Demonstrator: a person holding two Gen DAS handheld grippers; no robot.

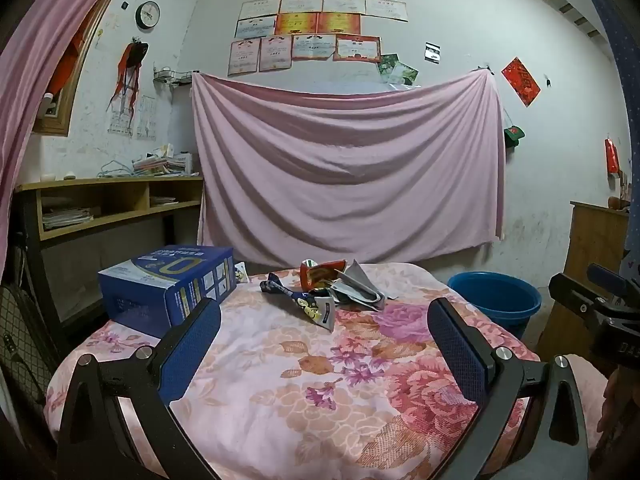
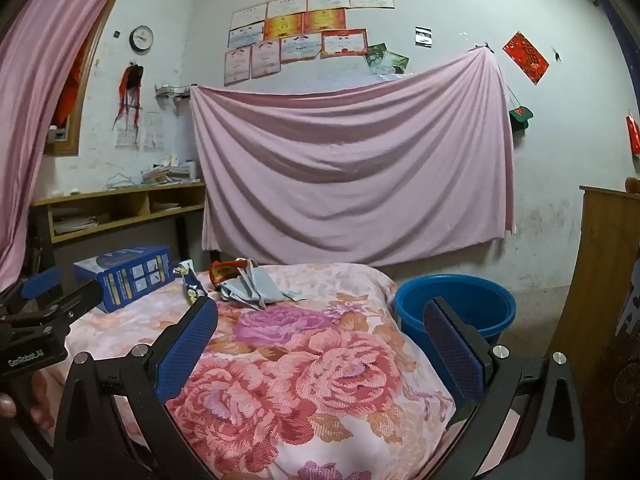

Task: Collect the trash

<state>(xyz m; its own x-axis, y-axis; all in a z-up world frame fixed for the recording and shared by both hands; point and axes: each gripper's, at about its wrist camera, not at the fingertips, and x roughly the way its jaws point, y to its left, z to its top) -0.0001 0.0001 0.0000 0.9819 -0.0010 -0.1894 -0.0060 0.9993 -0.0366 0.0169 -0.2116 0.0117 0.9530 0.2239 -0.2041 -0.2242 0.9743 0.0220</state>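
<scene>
A floral cloth covers the table (image 1: 280,380). At its far side lie crumpled wrappers (image 1: 324,292), blue bucket (image 1: 496,300) to their right. Left gripper (image 1: 324,356) and right gripper (image 2: 320,356) gape wide, empty.

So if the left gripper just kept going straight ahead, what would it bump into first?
Probably the dark blue snack wrapper at the near edge of the trash pile, lying on the flowered cloth. The left gripper is open and tilted slightly down, so depth is uncertain.
</scene>
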